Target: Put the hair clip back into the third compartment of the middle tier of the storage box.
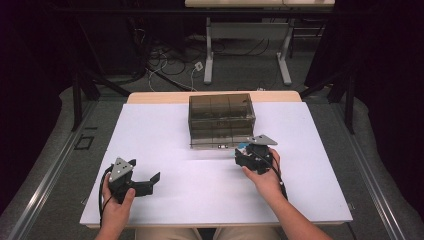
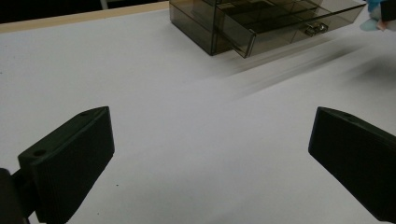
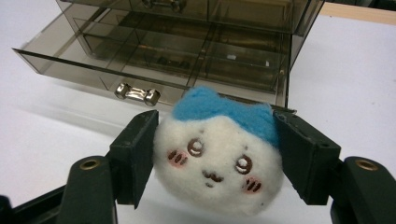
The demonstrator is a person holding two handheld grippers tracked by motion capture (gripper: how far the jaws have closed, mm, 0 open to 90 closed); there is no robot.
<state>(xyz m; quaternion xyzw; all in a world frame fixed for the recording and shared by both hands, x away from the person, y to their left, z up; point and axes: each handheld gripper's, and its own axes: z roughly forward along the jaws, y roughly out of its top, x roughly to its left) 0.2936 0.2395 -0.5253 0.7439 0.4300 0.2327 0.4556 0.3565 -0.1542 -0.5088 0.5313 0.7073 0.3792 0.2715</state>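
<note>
We're looking at a white table [image 1: 165,200] w/ wide bare room front and left. A smoky clear drawer box [image 1: 221,112] is sitting at center back, its bottom drawer [image 3: 140,56] pulled out toward us, silver handle [image 3: 137,94] on the front edge. The right gripper [image 1: 248,150] is hovering just beside the drawer front, jaws clamping a white plush toy [image 3: 219,163] w/ blue top; it's prob. clear of the drawer rim. The left gripper [image 1: 150,181] is resting front-left, jaws spread wide, holding nothing.
</note>
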